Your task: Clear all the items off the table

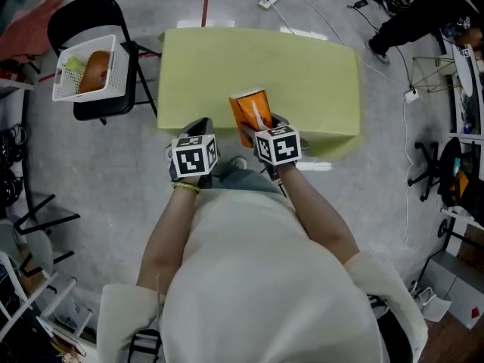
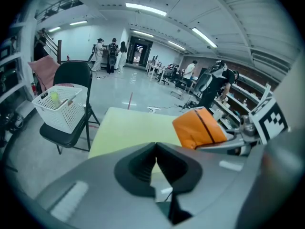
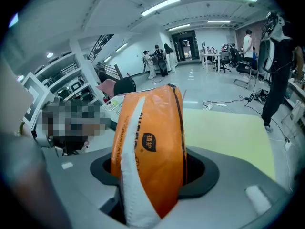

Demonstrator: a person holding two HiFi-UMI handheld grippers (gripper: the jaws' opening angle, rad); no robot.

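An orange packet (image 1: 249,108) with a white seam stands upright between the jaws of my right gripper (image 1: 259,131), which is shut on it over the near edge of the yellow-green table (image 1: 302,66). In the right gripper view the orange packet (image 3: 155,123) fills the middle and hides the right gripper (image 3: 152,175) pads. My left gripper (image 1: 198,131) hangs just left of it by the table's near left corner. It is shut and holds nothing, and in the left gripper view (image 2: 156,151) its jaws meet. That view shows the orange packet (image 2: 198,128) at the right.
A white basket (image 1: 113,59) with an orange item and a yellow-green item sits on a black chair (image 1: 91,10) left of the table. Cables and a power strip (image 1: 266,0) lie on the floor beyond the table. Racks and stands line both sides.
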